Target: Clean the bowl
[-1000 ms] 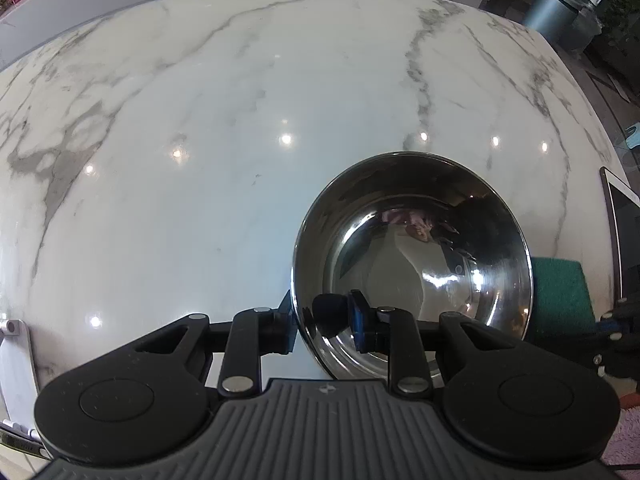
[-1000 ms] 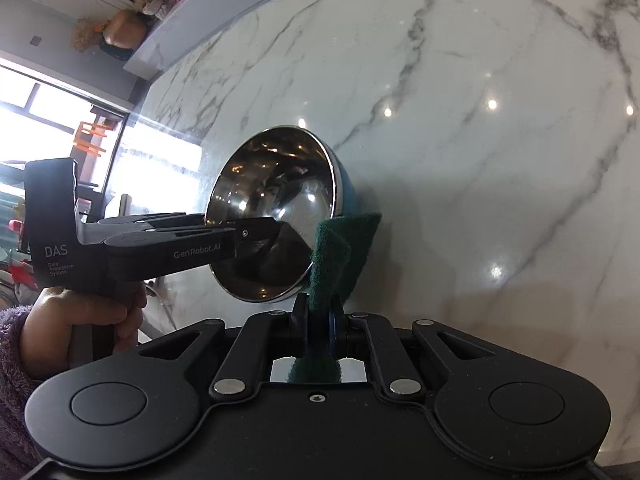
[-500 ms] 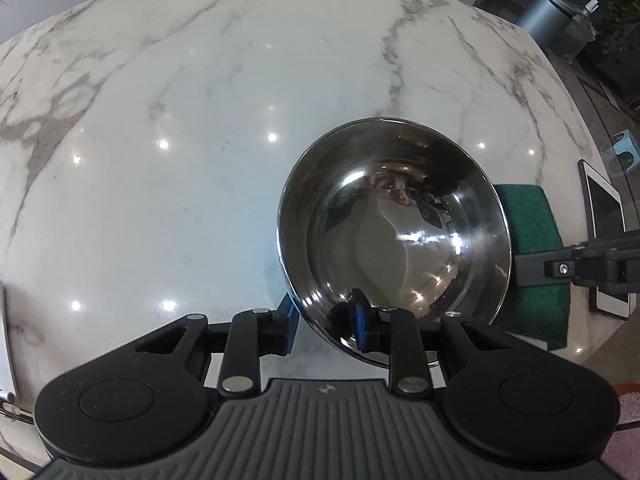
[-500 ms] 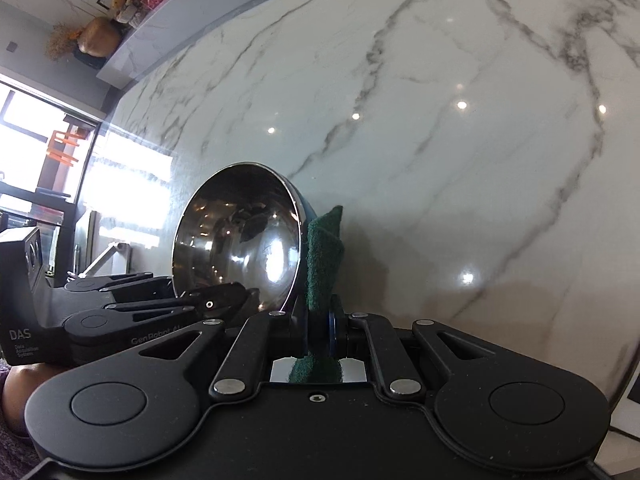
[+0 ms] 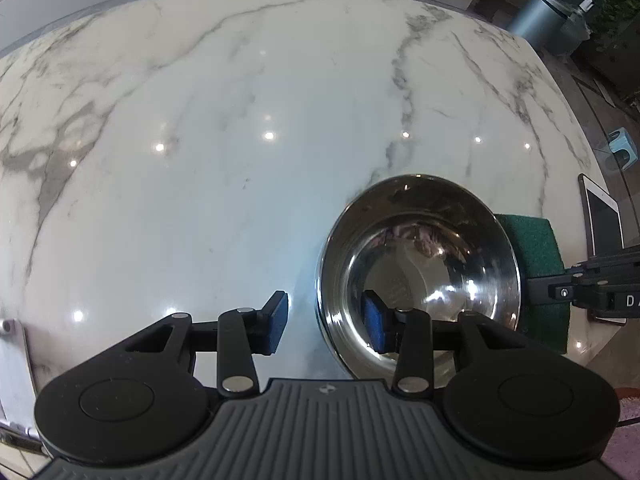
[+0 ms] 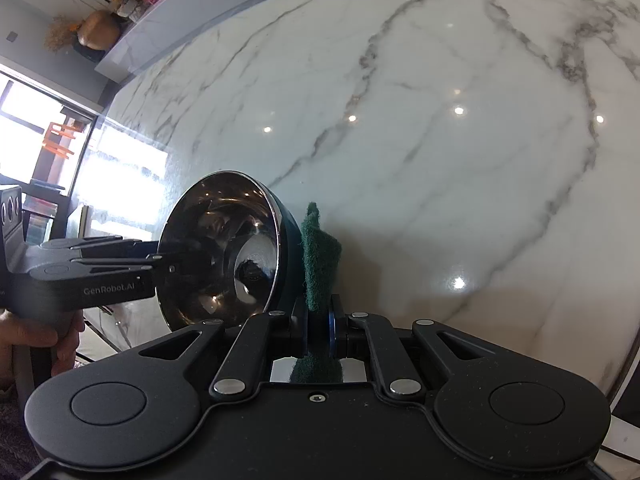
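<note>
A shiny steel bowl (image 5: 420,264) with a dark teal outside stands on the white marble table (image 5: 200,200). My left gripper (image 5: 324,316) straddles the bowl's near rim and its jaws are opening. One blue pad (image 5: 374,326) is inside the bowl, the other (image 5: 276,320) stands clear outside it, and neither presses on the rim. My right gripper (image 6: 318,320) is shut on a green scouring pad (image 6: 320,256), which stands upright against the outside of the bowl (image 6: 224,252). The left wrist view shows the same scouring pad (image 5: 532,248) at the bowl's right.
A white tablet (image 5: 600,216) lies at the table's right edge, just past the scouring pad. Beyond the far right corner are a grey bin (image 5: 544,16) and plants. A person's hand (image 6: 40,340) holds the left gripper's handle. Wide marble lies left of and behind the bowl.
My left gripper's jaws, shut on the bowl's rim before, have spread and let go of it. The bowl now sits further right and smaller in the left wrist view. The right gripper keeps the pad.
</note>
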{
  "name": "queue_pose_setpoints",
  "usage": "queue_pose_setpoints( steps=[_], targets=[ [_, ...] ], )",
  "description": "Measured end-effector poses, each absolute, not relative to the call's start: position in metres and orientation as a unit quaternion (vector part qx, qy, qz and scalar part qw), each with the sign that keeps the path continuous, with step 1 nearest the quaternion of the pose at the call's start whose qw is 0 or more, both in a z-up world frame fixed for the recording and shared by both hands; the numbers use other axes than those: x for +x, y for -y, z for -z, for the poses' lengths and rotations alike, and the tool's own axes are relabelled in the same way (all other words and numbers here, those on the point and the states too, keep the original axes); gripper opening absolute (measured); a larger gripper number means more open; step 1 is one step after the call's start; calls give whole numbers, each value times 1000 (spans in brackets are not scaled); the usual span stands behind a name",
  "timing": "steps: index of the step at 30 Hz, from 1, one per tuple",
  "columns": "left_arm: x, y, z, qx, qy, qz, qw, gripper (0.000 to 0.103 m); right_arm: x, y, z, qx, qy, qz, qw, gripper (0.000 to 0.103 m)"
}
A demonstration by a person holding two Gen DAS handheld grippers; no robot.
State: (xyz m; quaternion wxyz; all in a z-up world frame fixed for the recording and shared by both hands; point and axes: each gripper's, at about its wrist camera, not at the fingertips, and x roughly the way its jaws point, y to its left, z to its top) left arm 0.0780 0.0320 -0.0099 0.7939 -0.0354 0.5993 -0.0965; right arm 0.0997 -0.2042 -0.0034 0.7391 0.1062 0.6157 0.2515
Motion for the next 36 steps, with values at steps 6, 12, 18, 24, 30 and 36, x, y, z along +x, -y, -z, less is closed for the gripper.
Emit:
queue_pose_setpoints(
  steps=[6, 12, 18, 24, 30, 36],
  targets=[
    [89, -28, 20, -22, -599, 112, 792, 17, 99, 207, 2, 108, -615, -251, 739, 8],
    [84, -28, 21, -50, -593, 84, 799, 16, 92, 209, 0, 116, -614, -249, 740, 8],
    [80, -29, 21, -63, -588, 61, 804, 16, 69, 205, 0, 126, -620, -258, 730, 8],
    [79, -28, 22, -70, -589, 51, 803, 16, 57, 202, 1, 145, -628, -268, 716, 8],
    [69, -27, 22, -74, -594, 50, 800, 16, 68, 206, -3, 149, -622, -258, 724, 8],
    [60, -25, 22, -77, -613, 73, 783, 19, 89, 213, -3, 142, -618, -251, 731, 8]
  ],
)
